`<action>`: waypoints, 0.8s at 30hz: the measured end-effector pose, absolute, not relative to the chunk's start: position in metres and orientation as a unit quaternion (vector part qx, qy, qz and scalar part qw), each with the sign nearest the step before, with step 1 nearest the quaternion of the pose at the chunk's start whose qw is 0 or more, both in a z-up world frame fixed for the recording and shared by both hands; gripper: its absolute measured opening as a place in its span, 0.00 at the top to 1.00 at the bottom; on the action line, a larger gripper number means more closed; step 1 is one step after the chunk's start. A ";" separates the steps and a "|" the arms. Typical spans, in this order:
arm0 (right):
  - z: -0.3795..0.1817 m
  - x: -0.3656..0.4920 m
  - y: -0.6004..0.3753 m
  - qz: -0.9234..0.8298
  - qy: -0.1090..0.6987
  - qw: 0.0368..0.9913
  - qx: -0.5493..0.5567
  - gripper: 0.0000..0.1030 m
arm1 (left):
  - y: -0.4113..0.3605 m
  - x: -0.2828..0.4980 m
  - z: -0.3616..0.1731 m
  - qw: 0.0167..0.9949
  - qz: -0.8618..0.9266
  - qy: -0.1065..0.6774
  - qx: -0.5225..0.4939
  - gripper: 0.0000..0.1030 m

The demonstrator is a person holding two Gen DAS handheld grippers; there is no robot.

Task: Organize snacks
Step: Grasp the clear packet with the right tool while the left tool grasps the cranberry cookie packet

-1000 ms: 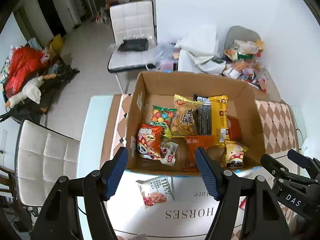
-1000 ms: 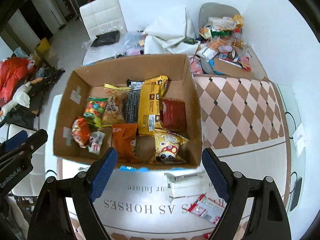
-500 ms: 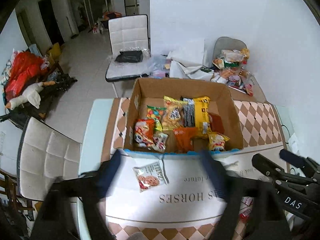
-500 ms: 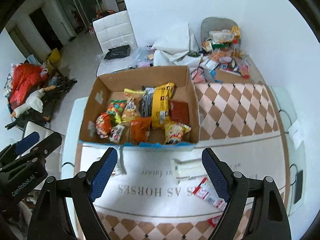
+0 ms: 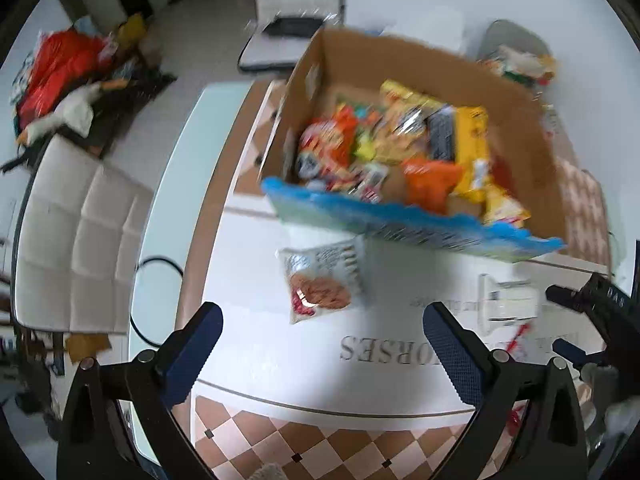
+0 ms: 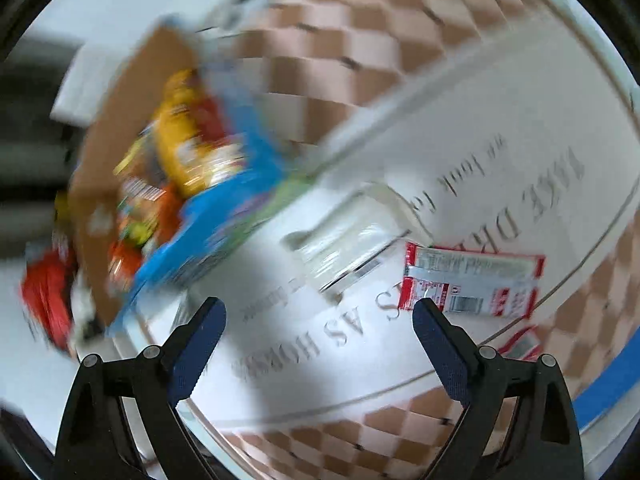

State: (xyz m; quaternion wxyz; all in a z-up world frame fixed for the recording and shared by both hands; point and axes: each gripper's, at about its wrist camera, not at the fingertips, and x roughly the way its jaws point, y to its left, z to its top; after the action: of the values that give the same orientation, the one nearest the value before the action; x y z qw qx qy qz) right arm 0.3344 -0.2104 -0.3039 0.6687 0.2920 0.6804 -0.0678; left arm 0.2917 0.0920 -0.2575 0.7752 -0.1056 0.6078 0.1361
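On the surface [image 5: 256, 364] three packets sit unboxed: cookie packet [image 5: 320, 286], clear pack [image 6: 352, 240], red-edged sachet [image 6: 472, 284]. Box [image 5: 516, 92] mostly filled. Both claws, left [image 5: 322, 354] and right [image 6: 318, 346], just opened wider, empty.

This is a lived-in home dining area. A checkered table [image 5: 304, 444] stands on a tiled floor [image 5: 192, 60] with white padded chairs [image 5: 76, 236], and a heap of bags and a plush goose [image 5: 64, 116] lies nearby.

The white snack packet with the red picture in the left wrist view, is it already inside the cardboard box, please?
No, the white snack packet lies on the table mat, in front of the cardboard box and outside it.
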 end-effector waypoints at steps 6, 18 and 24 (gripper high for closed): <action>-0.360 0.346 -0.215 -0.142 0.679 0.645 0.323 0.11 | 0.114 0.291 -0.296 0.745 0.176 0.632 -0.122 0.00; -0.390 0.351 -0.167 -0.073 0.743 0.648 0.150 0.37 | 0.123 0.318 -0.336 0.730 0.127 0.663 -0.107 0.00; -0.393 0.329 -0.139 0.016 0.781 0.623 0.033 0.39 | 0.090 0.327 -0.352 0.736 0.017 0.674 0.051 0.00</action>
State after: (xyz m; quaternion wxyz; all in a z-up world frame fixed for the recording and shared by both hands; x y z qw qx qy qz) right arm 0.3289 -0.1389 -0.3929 0.6234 0.0326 0.7810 0.0157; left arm 0.3271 0.0898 -0.3520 0.7365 0.0509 0.6743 0.0173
